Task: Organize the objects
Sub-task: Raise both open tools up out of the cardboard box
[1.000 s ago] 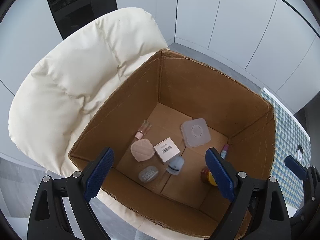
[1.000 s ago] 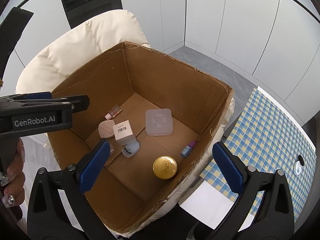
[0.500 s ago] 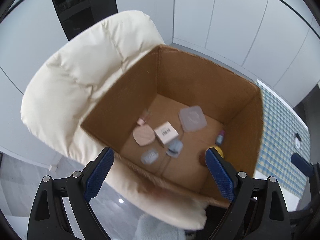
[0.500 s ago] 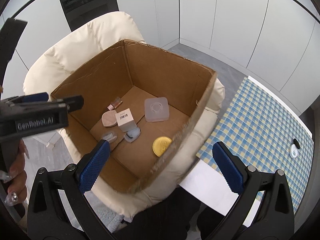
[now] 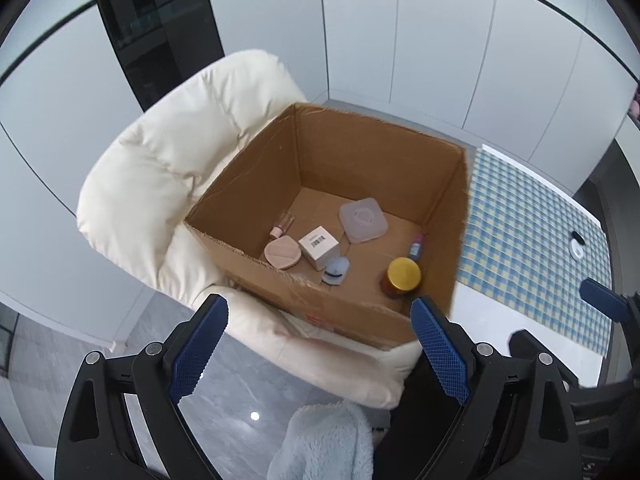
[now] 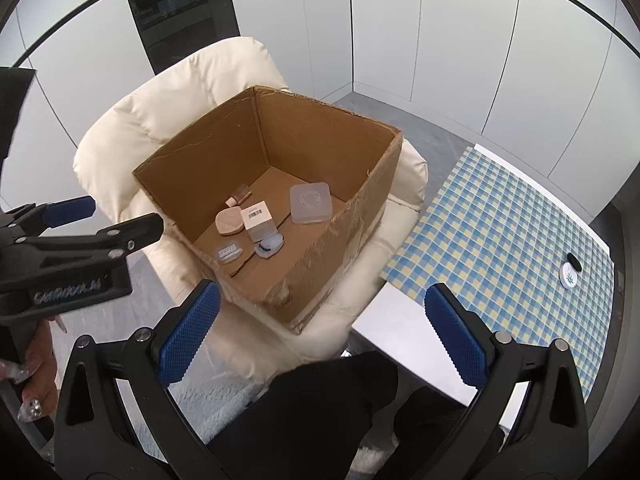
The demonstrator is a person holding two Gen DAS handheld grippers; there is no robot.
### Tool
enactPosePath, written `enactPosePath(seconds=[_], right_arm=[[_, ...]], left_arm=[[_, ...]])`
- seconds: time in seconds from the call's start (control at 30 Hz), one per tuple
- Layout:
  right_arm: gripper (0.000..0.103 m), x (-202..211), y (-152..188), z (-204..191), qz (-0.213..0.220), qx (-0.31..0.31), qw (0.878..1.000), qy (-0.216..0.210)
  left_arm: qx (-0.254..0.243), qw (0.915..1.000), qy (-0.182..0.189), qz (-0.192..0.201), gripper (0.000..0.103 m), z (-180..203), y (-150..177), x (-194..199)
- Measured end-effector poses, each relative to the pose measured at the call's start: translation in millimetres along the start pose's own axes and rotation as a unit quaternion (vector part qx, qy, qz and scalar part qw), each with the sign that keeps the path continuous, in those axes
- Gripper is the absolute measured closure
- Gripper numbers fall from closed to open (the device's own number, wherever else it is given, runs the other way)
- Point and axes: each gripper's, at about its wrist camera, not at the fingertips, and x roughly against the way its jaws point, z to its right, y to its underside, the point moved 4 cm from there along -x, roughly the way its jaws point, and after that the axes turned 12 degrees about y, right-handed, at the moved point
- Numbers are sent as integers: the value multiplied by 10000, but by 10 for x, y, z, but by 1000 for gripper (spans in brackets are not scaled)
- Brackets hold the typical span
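1. We see a cream padded armchair standing on a grey glossy floor.
2. To its right we see a table covered by a blue and yellow checked cloth.
3. On the cloth's far right side we find a small white round disc, with a small black thing touching its upper edge.
4. Behind everything run white wall panels, broken by a dark glass panel.
5. Along the bottom edge we notice pale blue fluffy fabric.

A home room: a cream padded armchair, plain white wall panels, grey tiled floor, a checked tablecloth.
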Motion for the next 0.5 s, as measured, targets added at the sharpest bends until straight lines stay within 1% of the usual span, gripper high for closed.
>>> enactPosePath(seconds=[0.03, 0.17, 0.37, 0.43, 0.5], right_arm=[[0, 56, 37, 12, -9, -17, 10000, -26], [0, 202, 143, 41, -50, -108, 9997, -230], [0, 469, 325, 116, 51, -139, 9998, -156], [0, 527, 374, 139, 52, -169, 9997, -157], [0, 594, 436, 170, 49, -208, 9997, -150]], left_arm=[[-25, 10000, -20, 11, 10, 29, 27, 48], [40, 9999, 129, 48, 10, 124, 138, 242], [169, 9995, 26, 266, 10, 158, 304, 521], [309, 9992, 51, 259, 10, 136, 402, 597], [444, 9988, -6, 218, 10, 101, 524, 654]])
